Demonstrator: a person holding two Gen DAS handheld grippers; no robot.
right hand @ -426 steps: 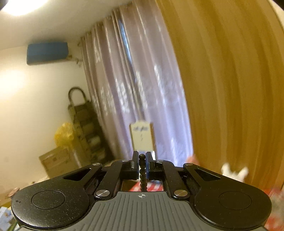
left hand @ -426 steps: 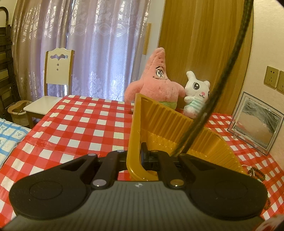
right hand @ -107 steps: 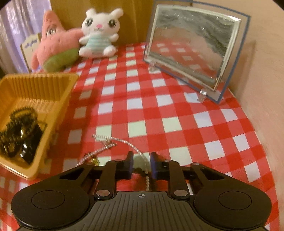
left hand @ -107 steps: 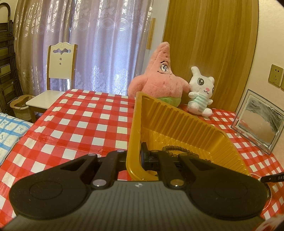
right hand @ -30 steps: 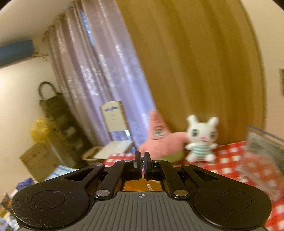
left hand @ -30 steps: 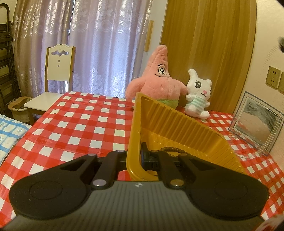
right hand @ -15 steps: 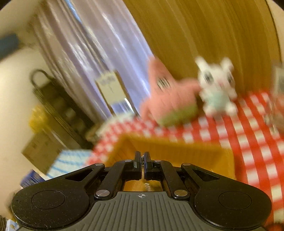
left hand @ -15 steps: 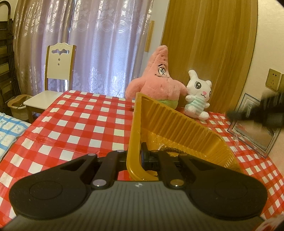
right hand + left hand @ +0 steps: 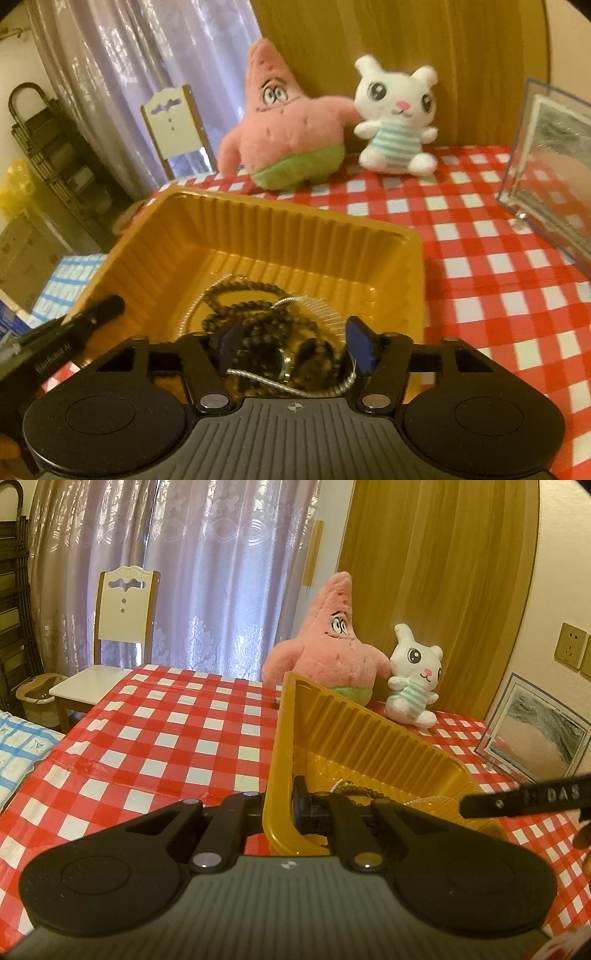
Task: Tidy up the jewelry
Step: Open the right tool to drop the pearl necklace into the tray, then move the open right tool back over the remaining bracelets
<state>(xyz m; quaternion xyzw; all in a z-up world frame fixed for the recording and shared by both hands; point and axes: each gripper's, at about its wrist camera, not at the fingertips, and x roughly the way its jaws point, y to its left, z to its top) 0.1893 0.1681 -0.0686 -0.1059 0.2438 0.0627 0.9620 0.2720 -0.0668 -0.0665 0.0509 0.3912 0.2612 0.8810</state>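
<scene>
While the left gripper (image 9: 286,805) pinches the ribbed yellow plastic tray's (image 9: 303,225) wall, the right gripper (image 9: 293,349) hangs spread. Dark bead strings (image 9: 258,317) and a silvery chain (image 9: 266,380) lie inside that tray, under its fingers.

right gripper (image 9: 291,345) opened, silver chain (image 9: 303,306) now in tray (image 9: 280,225)

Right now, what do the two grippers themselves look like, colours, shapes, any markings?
Both are matte black with two round lobes over a grey ribbed body bearing a small crosshair mark. The left gripper has black fingers and silver and brass pivot screws. The right gripper has blue finger pads; white lettering marks its side in the left view.
</scene>
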